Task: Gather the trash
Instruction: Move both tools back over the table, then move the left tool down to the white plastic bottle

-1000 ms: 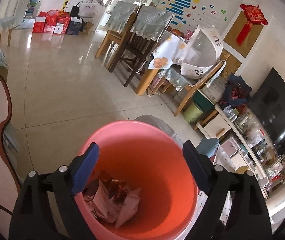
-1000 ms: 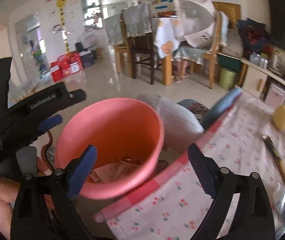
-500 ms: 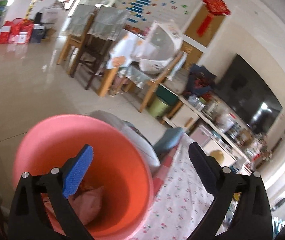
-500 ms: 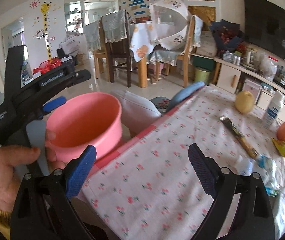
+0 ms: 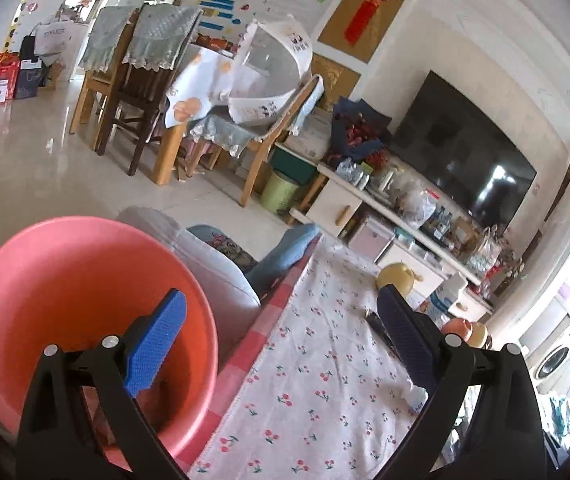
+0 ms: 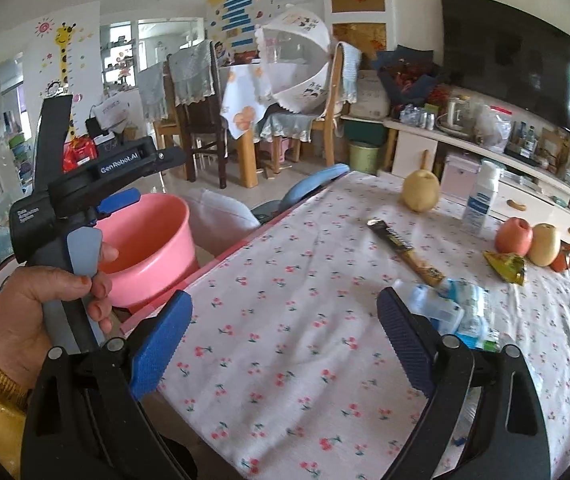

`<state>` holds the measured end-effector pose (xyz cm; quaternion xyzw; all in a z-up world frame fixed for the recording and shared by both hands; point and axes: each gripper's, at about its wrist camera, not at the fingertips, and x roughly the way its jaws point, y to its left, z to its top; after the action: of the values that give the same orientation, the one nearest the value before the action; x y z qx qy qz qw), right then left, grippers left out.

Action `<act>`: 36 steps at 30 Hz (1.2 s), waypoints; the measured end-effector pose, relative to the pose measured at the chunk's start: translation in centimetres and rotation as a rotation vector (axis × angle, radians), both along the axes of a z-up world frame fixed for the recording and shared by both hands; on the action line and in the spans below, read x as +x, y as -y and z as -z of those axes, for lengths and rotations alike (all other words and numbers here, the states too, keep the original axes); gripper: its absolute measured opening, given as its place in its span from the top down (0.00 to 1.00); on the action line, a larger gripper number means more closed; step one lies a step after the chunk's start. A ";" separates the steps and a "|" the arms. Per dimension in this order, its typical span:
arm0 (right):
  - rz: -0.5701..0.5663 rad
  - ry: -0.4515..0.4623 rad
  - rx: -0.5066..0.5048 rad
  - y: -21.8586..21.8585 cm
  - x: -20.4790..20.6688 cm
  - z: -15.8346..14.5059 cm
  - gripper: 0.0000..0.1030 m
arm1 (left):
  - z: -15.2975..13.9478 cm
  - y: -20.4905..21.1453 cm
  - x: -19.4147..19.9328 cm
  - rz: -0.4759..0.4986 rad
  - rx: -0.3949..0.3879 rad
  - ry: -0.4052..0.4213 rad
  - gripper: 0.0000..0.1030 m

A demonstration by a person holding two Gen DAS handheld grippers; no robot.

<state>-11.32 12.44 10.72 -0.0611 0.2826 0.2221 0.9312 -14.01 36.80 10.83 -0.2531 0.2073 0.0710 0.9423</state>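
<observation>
Both tongs are wide open and empty. Right tongs (image 6: 285, 336) hang over the floral tabletop (image 6: 269, 280); go for the crumpled plastic wrapper (image 6: 455, 310) just past the right pad, straddle it low and close fully. The long snack wrapper (image 6: 405, 252) and yellow-green packet (image 6: 505, 266) lie farther back by the fruit. The pink bin (image 5: 65, 300) sits beside the tabletop's edge under the left tongs (image 5: 281, 344), whose jaws have just been opening, nothing between them. Versus a second ago: both views have swung from the bin toward the tabletop.

A lived-in family home: television (image 6: 521, 48), covered dining table (image 5: 201, 84), giraffe height chart (image 6: 63, 60), cherry-print tablecloth (image 6: 285, 320).
</observation>
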 end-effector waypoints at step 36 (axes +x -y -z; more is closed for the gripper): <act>0.135 0.048 0.077 10.8 -1.0 0.4 0.07 | 1.9 11.7 5.4 0.242 0.113 -0.191 0.06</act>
<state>-12.31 1.66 10.29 -0.0112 0.2551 0.1682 0.9521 -8.61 25.08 8.95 -0.1649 0.3207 -0.0079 0.9327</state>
